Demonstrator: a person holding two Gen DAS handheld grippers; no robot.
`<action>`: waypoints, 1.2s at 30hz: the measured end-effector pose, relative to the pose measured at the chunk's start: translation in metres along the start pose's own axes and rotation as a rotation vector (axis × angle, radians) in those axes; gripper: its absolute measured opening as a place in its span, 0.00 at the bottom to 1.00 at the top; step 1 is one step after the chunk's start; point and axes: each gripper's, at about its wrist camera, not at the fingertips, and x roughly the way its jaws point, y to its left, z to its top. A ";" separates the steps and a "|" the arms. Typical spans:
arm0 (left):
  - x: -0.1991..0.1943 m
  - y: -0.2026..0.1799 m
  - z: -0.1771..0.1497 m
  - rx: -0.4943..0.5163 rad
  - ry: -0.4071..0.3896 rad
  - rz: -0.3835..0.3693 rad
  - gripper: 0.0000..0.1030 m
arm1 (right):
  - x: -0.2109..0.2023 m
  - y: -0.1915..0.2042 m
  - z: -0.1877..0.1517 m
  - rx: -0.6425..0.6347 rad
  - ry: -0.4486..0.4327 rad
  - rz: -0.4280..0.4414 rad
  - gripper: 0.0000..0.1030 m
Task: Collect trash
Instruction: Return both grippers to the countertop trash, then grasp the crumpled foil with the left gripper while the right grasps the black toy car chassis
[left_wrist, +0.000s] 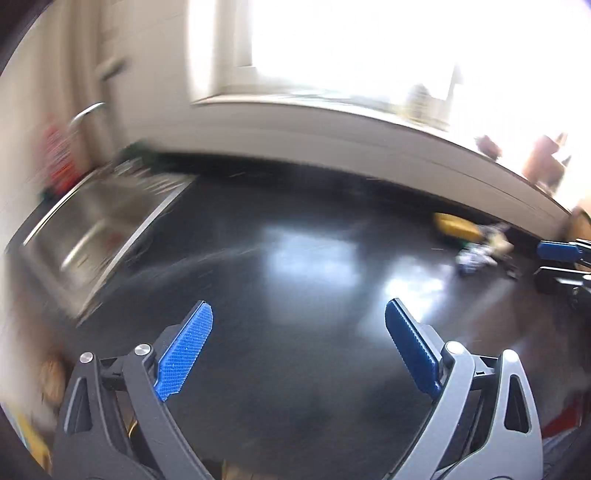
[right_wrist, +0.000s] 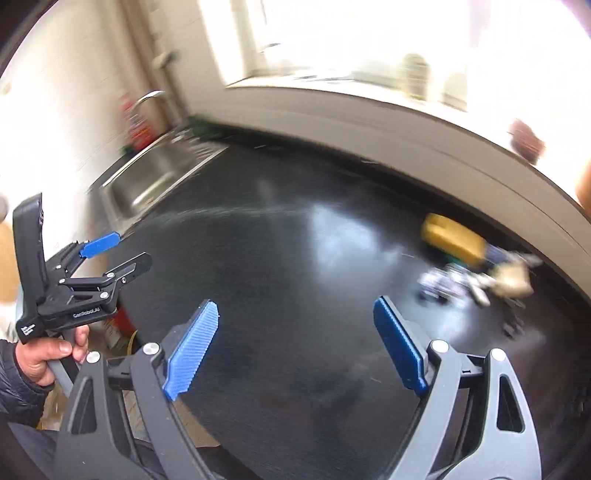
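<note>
A small heap of trash lies at the far right of the black counter: a yellow packet (right_wrist: 452, 238), a crumpled white and blue wrapper (right_wrist: 441, 284) and a beige scrap (right_wrist: 511, 280). It also shows in the left wrist view: the packet (left_wrist: 456, 227) and the wrapper (left_wrist: 474, 258). My left gripper (left_wrist: 299, 328) is open and empty over the counter's front; it also shows at the left of the right wrist view (right_wrist: 122, 251). My right gripper (right_wrist: 295, 325) is open and empty, well short of the trash. Both views are blurred.
A steel sink (left_wrist: 92, 225) with a curved tap (left_wrist: 86, 112) sits at the counter's left end. A red bottle (left_wrist: 59, 158) stands behind it. A white windowsill (right_wrist: 369, 110) runs along the back, with brown pots (right_wrist: 526, 138) on it.
</note>
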 end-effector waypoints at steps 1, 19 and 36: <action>0.006 -0.021 0.009 0.040 -0.004 -0.038 0.89 | -0.009 -0.019 -0.007 0.041 -0.011 -0.028 0.81; 0.061 -0.249 0.015 0.470 0.073 -0.309 0.89 | -0.077 -0.181 -0.099 0.366 -0.079 -0.261 0.81; 0.219 -0.268 0.030 0.423 0.211 -0.217 0.89 | 0.069 -0.289 -0.072 0.351 0.091 -0.270 0.79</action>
